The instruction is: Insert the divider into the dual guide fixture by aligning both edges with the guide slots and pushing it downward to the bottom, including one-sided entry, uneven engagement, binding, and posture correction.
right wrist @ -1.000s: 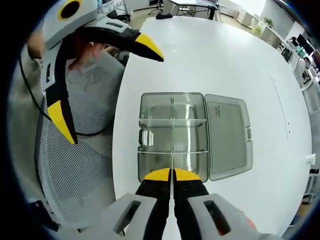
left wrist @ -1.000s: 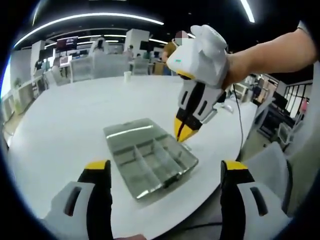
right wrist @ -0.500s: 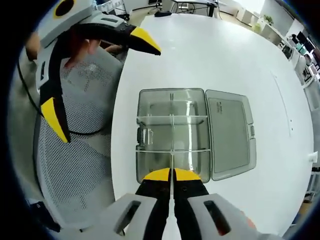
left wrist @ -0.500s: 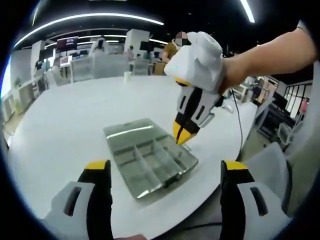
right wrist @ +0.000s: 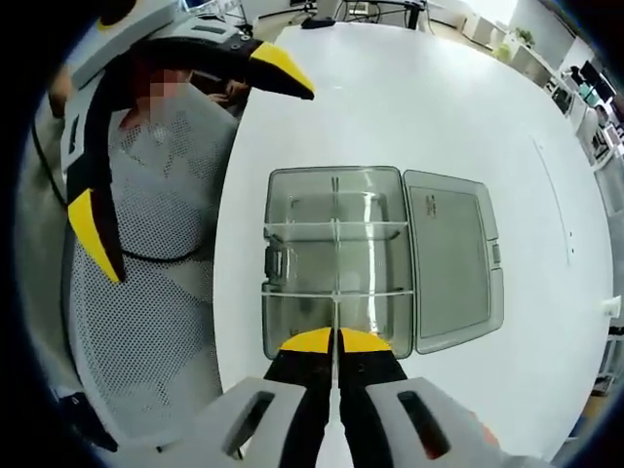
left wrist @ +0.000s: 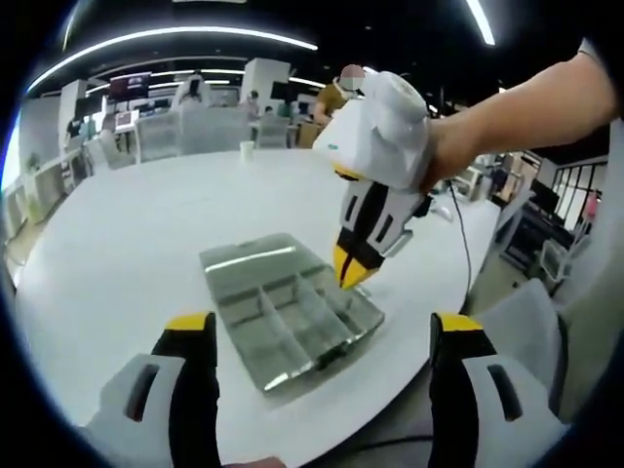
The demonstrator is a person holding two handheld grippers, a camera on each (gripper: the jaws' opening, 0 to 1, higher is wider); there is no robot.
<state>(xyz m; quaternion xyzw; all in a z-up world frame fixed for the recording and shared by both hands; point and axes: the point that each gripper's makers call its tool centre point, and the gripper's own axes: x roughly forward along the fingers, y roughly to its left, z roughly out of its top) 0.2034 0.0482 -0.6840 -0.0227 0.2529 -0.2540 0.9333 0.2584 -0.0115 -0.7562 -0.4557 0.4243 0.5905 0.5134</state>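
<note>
A clear plastic compartment box (left wrist: 288,307) lies on the white table (left wrist: 146,214) with its lid (right wrist: 453,258) folded open beside it. In the right gripper view the box (right wrist: 336,258) shows cross walls and a long middle wall. My right gripper (right wrist: 335,339) is shut on a thin clear divider (right wrist: 335,314), seen edge-on and lined up with the box's middle line. In the left gripper view the right gripper (left wrist: 348,273) points down at the box's right edge. My left gripper (left wrist: 322,327) is wide open, short of the box and holding nothing; it also appears as the left gripper (right wrist: 185,156) at the upper left.
The table edge runs close behind the box, with a grey mesh chair (right wrist: 146,292) and a dark cable beyond it. A white cup (left wrist: 249,146) stands far across the table. Desks, chairs and people fill the room behind.
My right gripper has drifted a little left and tilted over the box edge, still shut on the divider. The left gripper stays open and still.
</note>
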